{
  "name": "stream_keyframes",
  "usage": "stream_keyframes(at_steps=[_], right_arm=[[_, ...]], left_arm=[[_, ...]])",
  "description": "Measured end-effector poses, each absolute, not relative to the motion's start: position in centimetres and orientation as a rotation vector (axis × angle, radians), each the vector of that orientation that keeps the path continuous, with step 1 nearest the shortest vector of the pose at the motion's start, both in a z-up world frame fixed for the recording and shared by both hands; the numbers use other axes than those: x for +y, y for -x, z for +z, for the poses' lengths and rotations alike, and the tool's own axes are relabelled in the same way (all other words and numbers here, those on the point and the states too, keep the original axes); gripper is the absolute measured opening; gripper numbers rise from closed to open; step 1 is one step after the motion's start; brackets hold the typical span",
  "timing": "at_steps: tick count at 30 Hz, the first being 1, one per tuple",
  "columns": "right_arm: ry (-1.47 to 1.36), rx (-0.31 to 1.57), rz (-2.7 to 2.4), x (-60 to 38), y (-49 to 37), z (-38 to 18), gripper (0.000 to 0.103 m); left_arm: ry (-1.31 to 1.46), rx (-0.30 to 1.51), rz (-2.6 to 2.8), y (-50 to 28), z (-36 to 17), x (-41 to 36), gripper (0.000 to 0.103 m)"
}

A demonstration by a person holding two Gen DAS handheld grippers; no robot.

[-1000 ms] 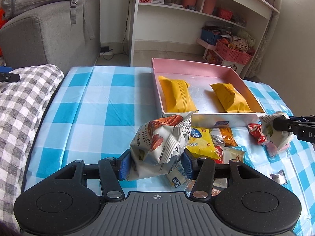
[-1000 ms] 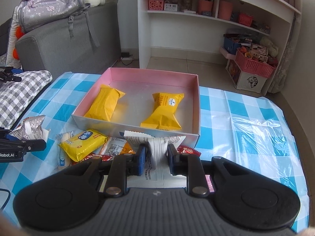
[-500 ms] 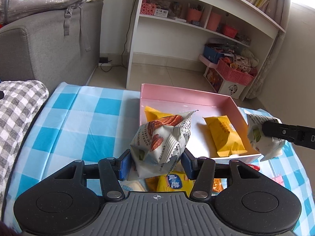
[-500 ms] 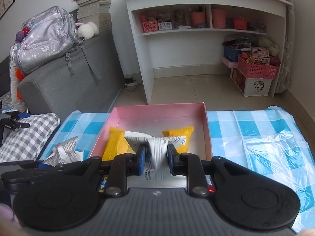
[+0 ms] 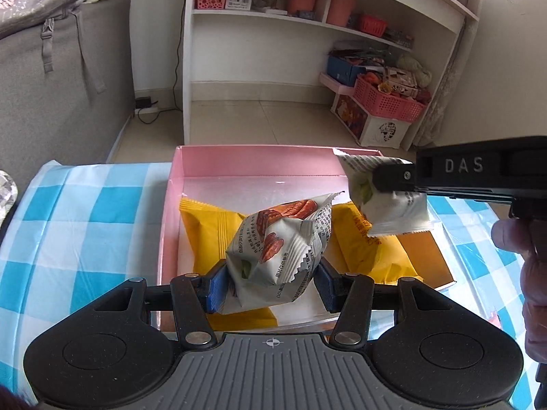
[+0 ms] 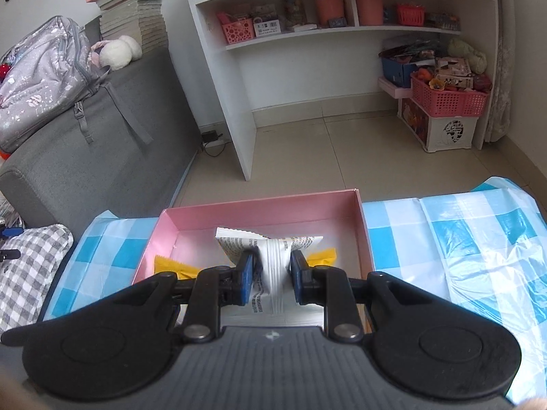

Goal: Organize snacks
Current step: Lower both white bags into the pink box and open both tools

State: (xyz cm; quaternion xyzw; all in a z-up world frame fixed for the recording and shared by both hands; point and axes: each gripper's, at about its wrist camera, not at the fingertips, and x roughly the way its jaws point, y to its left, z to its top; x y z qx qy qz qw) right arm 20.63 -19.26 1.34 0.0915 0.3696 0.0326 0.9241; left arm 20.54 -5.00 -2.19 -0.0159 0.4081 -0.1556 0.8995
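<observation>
My left gripper [image 5: 270, 285] is shut on a puffy white snack packet printed with pecans [image 5: 278, 251], held above the pink box [image 5: 259, 161]. Two yellow snack packs [image 5: 212, 229] lie in the box beneath it. From the right of the left wrist view comes my right gripper [image 5: 388, 184], shut on a second white packet [image 5: 393, 213] over the box's right half. In the right wrist view that right gripper [image 6: 272, 282] pinches the white packet [image 6: 271, 266] at its middle, above the pink box [image 6: 259, 213], with yellow pack corners [image 6: 323, 256] showing behind.
The box sits on a blue-and-white checked tablecloth [image 5: 85, 212]. A grey sofa [image 6: 95, 157] with a backpack stands at the left. A white shelf unit [image 6: 307, 51] and pink baskets [image 6: 448, 97] stand beyond the table. A hand [image 5: 526, 256] shows at the right edge.
Both grippers have carried their white packets forward from the loose snacks in front of the box to above its inside. The loose snacks have dropped out of view.
</observation>
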Motion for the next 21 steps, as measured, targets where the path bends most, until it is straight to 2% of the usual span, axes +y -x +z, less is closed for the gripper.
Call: stream_keyframes(at_steps=[15,18,20,21], right_arm=[[-0.205,0.791,0.068,-19.1,-23.4,0.0,0.022],[-0.21,0.787,0.074,-19.0,-23.2,0.1,0.028],[-0.214,0.782,0.07,-19.2,-23.1,0.4,0.036],[-0.215,0.779,0.066,-19.3,-23.0,0.5,0.044]], left_arm=[[0.011,0.821,-0.375,-21.7,-2.9,-7.0,0.052],[0.003,0.81,-0.383,-21.4,-2.8,-7.2,0.053],[0.007,0.8,-0.382,-21.2,-2.6,-7.1,0.064],[0.011,0.795,-0.383,-21.0,-2.5,-7.1,0.068]])
